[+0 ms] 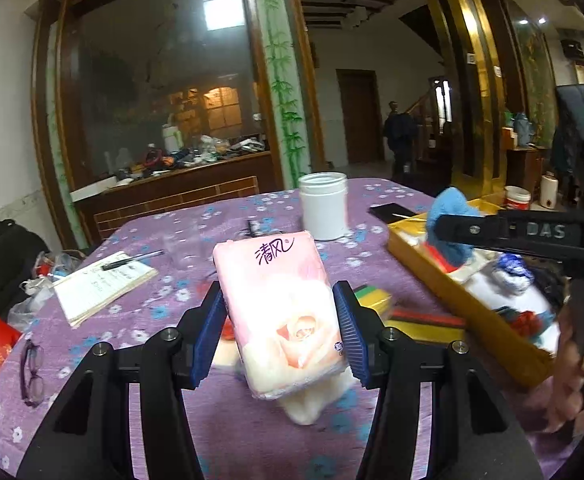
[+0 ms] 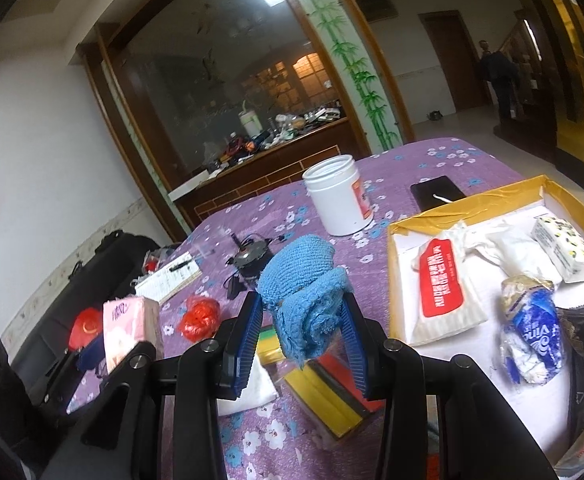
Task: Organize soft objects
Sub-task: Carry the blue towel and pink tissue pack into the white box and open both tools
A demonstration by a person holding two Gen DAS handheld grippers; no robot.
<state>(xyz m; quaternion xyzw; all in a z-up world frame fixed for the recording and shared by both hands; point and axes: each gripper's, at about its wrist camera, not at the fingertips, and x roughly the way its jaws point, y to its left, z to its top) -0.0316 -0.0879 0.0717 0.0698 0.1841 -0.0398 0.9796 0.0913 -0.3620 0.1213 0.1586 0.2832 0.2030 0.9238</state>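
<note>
From the left wrist view, a pink tissue pack (image 1: 282,312) is pinched between the blue pads of the left tool (image 1: 282,334) and held tilted above the purple flowered surface (image 1: 156,300). Beyond it a white jar (image 1: 323,206) is seen standing open, with a notepad (image 1: 104,286) and pen to the left and a pair of glasses (image 1: 32,368) lying near the edge. To the right, the right tool (image 1: 447,232) is seen from the side over the gold-rimmed box (image 1: 451,292), with a blue cloth (image 1: 449,228) gripped at its tip. Part of a hand (image 1: 575,376) is visible at the right edge.

From the right wrist view, the blue cloth (image 2: 305,292) is seen rolled and clamped between the pads of the right tool (image 2: 303,344), held up over striped sponges (image 2: 327,392) lying on the surface (image 2: 431,160). The box (image 2: 467,200) sits just to the right, and in it a red-labelled wipes packet (image 2: 445,288), a white tissue pack (image 2: 567,248) and a blue-and-white wrapper (image 2: 531,340) are laid. A red mesh bundle (image 2: 200,316) rests on the surface to the left, and the pink tissue pack (image 2: 132,328) is glimpsed in the left tool (image 2: 104,356) at lower left.
</note>
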